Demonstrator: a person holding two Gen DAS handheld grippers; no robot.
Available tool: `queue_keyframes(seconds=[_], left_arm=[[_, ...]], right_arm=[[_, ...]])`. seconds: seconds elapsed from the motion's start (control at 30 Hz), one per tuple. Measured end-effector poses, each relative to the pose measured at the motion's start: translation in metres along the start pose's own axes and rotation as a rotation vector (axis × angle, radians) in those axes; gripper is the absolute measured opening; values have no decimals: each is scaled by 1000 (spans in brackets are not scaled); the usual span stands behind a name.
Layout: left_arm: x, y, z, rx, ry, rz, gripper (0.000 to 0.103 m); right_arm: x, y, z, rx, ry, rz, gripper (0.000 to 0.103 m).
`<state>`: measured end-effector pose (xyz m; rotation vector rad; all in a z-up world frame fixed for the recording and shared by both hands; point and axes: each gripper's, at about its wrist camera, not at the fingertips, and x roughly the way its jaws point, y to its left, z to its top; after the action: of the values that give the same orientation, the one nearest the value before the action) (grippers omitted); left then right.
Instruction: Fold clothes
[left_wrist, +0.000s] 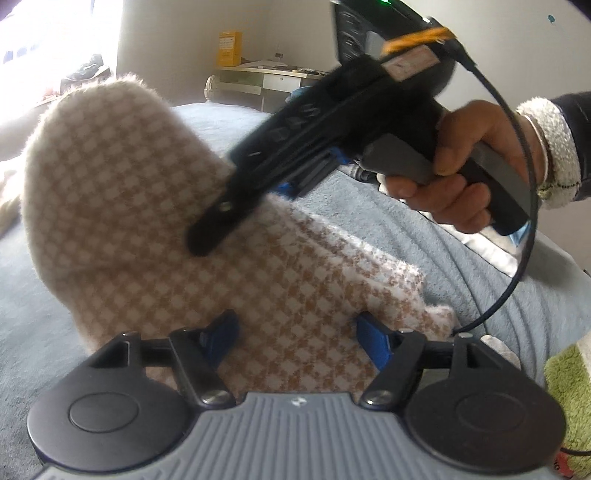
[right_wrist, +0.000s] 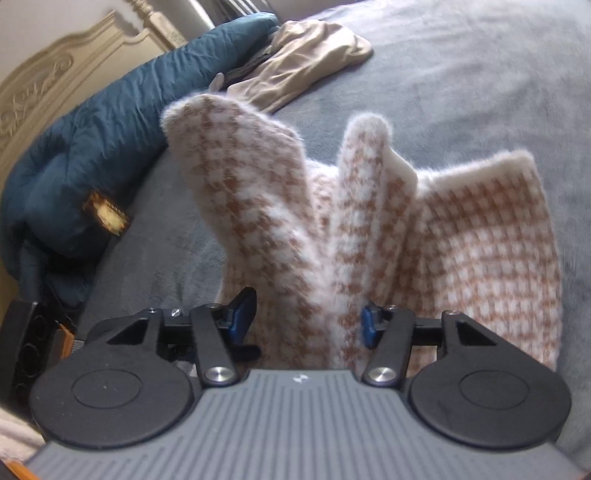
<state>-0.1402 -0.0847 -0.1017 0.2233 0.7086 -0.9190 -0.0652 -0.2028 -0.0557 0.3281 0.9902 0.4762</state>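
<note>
While both sets of jaws stand parted, the findings read as follows.

Left gripper (left_wrist: 297, 338): released; the blue fingertips (left_wrist: 373, 341) stand well apart with the fuzzy tan-and-white houndstooth knit garment (left_wrist: 147, 206) lying between and beneath them, the pads not pressing on it.

Right gripper (right_wrist: 306, 319): released; its blue pads (right_wrist: 367, 325) are spread either side of a ridge of the same knit, and I cannot tell whether either pad grazes the pile. In the left wrist view this gripper's black finger (left_wrist: 218, 225) reaches down over the cloth from the upper right.

Hand (left_wrist: 458, 173): a person's hand wraps the right tool's grey handle, a white fleecy cuff (left_wrist: 550, 147) at the wrist and a black cable (left_wrist: 524, 229) looping below it.

Garment, position: spread on the grey-blue plush bed cover (right_wrist: 461, 81), directly ahead of both tools. From the right wrist view it stands up in three bunched folds, the left one tallest, the right one broad and flatter.

Surroundings, right wrist view: a rumpled dark teal quilted blanket (right_wrist: 110, 129) lies left of the garment, near a carved cream headboard (right_wrist: 48, 77); a beige cloth item (right_wrist: 306, 59) lies beyond, apart from the knit.

Surroundings, left wrist view: a green fleecy item (left_wrist: 570, 398) sits at the right edge; a pale desk (left_wrist: 266, 79) stands against the far wall.
</note>
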Motion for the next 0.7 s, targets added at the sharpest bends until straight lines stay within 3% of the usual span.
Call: queue_keyframes(seconds=[0.07,0.13,0.27,0.4,0.53,0.63,0.7], left_arm=[[3,-1,1,0,0,1,72],[4,0,4,-4,2,3,72],[-10,12,14,-42,9,-49,68],[-49,46,28,-147,-109,-82,68],[-72,104,37,-242,-218,8,68],[-58,125,46,-243,-221,84,68],[-37,130,51,-259,-191,86,65]], right_arm=[[6,7,5,-30,-13,-36,54],[12,12,9,-52,-31,-68,37],[8,9,9,-61,-49,-65,24],[-6,2,6,-51,-67,-38,21],[-16,-5,0,-42,-84,-14,20],[-24,-7,-2,-47,-98,0,19],[-28,-8,-2,-52,-107,2,19]])
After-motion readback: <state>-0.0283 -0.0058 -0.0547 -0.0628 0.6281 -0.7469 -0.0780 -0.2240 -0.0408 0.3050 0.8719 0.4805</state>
